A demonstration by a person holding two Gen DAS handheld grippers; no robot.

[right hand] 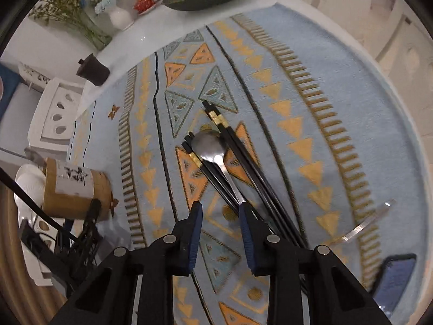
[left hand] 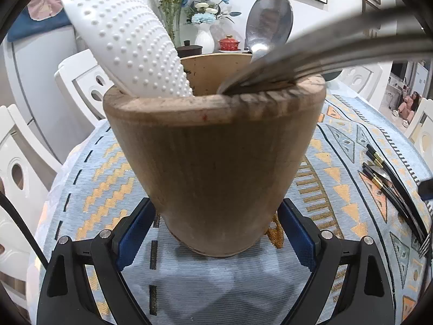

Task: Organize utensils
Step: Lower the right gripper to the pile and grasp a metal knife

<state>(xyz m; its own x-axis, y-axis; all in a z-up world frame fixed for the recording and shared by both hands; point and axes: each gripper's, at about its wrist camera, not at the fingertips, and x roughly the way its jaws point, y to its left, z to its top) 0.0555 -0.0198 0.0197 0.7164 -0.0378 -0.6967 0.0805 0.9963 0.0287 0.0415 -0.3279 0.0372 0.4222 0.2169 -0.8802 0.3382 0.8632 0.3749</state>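
Plainly, the left hand-held gripper was clamped on the wooden utensil holder, its blue pads pressed against the lower wall on either side, near the base. The holder stood upright on the patterned cloth of the bench. Inside it leaned a white dimpled rice paddle at the left of the rim and a steel spoon at the far right, bowl upward. A blurred bundle of metal handles crossed the rim from the upper right, their ends down inside the holder.

The right hand-held gripper pointed steeply down at the loose utensils lying on the same cloth. Its jaws stood at a narrow gap, with nothing pinched between them; the cloth showed through the gap. Its right pad lay over the handle of a second steel spoon, though I could not tell whether it touched. That spoon lay bowl up, away from the gripper, between two pairs of black chopsticks with gold bands: one pair just at its left, the other pair at its right, running under the right finger.

From the right wrist camera, the wooden holder appeared at the left edge, well apart from the loose utensils, with the left tool's black frame against it.
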